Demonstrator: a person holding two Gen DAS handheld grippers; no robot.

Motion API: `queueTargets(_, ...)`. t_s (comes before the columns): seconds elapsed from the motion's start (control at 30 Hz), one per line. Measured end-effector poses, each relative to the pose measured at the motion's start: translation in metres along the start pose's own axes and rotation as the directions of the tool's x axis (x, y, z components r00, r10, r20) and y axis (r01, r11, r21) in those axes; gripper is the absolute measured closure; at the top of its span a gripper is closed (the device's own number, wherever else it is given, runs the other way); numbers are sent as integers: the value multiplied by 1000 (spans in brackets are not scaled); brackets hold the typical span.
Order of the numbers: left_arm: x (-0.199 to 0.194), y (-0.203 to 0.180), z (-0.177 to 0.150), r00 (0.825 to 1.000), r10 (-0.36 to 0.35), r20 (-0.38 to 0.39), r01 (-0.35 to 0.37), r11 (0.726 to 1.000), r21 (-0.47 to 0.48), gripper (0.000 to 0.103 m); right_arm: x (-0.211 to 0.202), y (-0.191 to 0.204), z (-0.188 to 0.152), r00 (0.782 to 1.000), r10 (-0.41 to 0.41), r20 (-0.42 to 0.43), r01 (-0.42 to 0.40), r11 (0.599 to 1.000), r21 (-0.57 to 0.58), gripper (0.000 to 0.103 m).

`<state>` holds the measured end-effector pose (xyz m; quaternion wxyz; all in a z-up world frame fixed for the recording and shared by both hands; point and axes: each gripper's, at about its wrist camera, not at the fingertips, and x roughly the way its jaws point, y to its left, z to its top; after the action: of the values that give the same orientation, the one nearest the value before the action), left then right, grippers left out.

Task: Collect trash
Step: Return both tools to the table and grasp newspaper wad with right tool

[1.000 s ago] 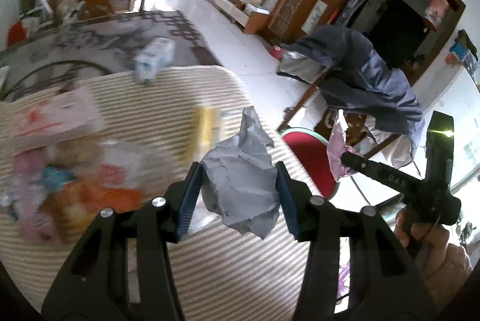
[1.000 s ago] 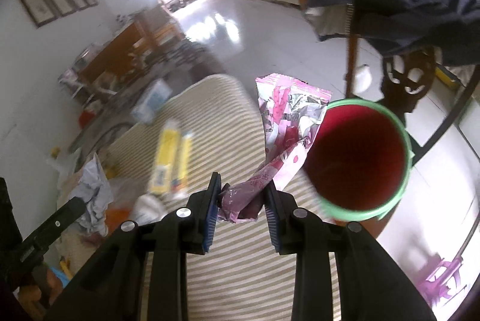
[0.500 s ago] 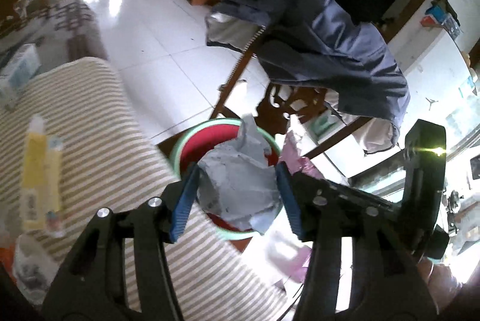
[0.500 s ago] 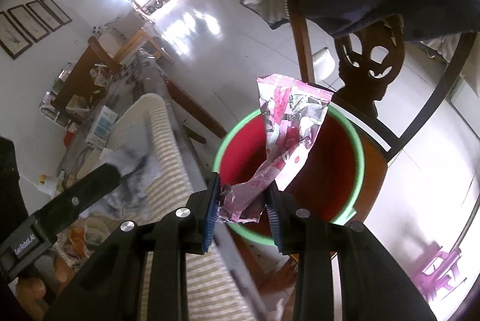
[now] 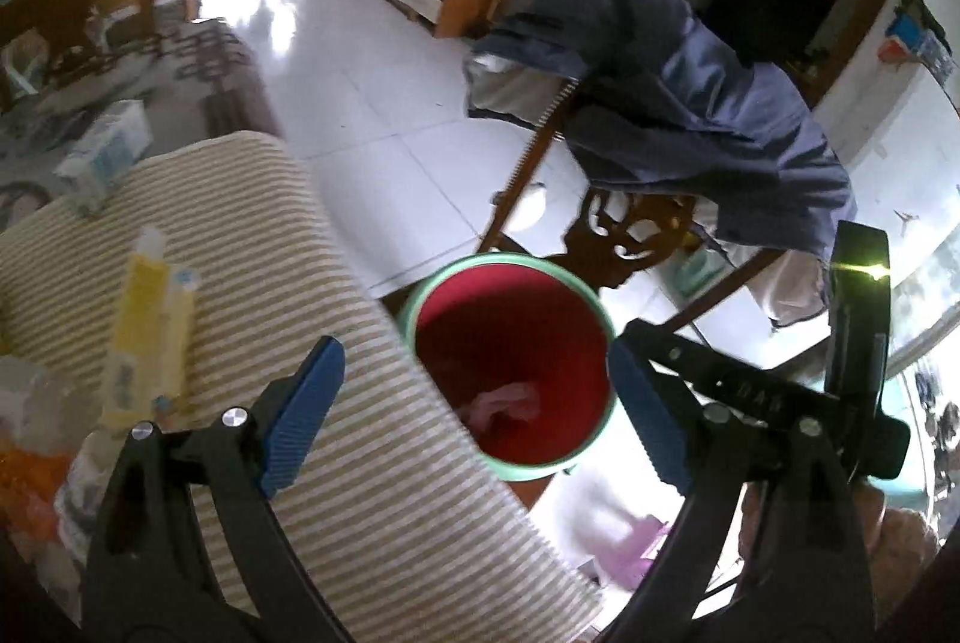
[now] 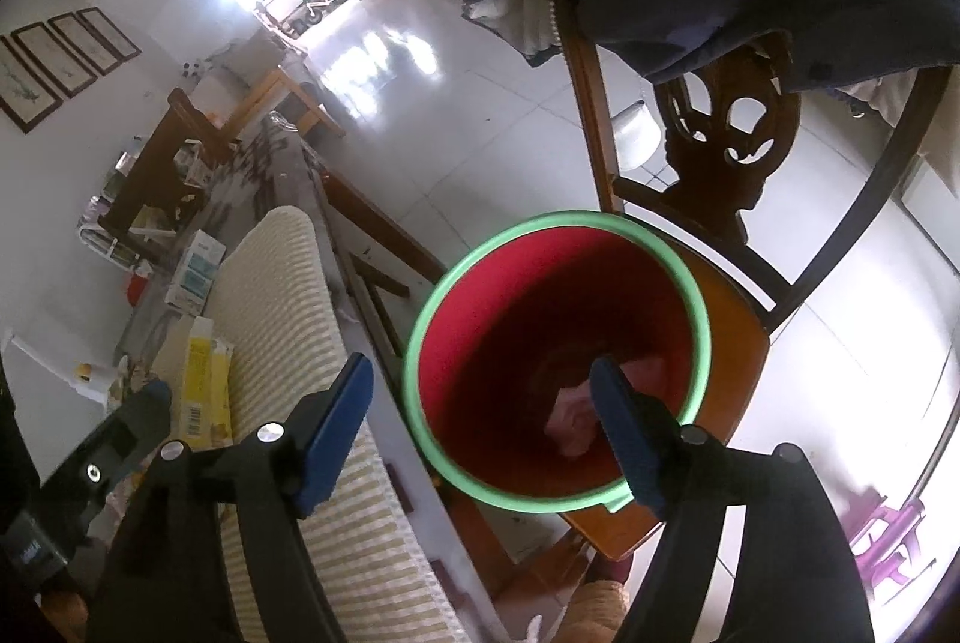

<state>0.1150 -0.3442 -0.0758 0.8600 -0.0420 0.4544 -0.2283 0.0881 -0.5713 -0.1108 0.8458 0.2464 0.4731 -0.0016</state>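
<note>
Released since earlier: both wrappers, now in red bin (image 6: 558, 361); left gripper (image 5: 474, 415) and right gripper (image 6: 480, 433) opening, nothing between; risk: bin nudged off chair (image 6: 738, 343).

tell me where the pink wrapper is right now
The pink wrapper lies at the bottom of the red bucket, which sits on the wooden chair beside the striped table. In the right wrist view it shows just left of the right-hand finger.

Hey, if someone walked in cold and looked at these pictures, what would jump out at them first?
Probably the red bucket with its green rim, standing on a wooden chair beside the striped table, pink trash at its bottom. Next, the left gripper and right gripper, jaws opening and empty, above it.
</note>
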Motion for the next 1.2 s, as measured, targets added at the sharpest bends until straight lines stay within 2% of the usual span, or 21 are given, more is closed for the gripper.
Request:
queueTargets(0.3,-48,56,-17,996,63,62,-58,996,-71,16,9,58,-19,1000,20,-19,-21,996,-87,29)
queueTargets(0.67,-118,150,-67,988,131,83,-117,981,-156,16,23,158,-79,997,38,-65,-50,982,-181,28)
queueTargets(0.97,-177,248,-112,964,256,71,-229,936,-268,16,35,252,-143,983,109,-149,-151,938,-313,28)
queueTargets(1.07,-192,280,-129,955,291,51,-261,911,-318,16,47,276,-167,971,124,-206,-190,922,-339,28)
queueTargets(1.2,-206,305,-146,948,315,38,-281,890,-358,16,69,308,-195,941,131,-313,-245,901,-359,27)
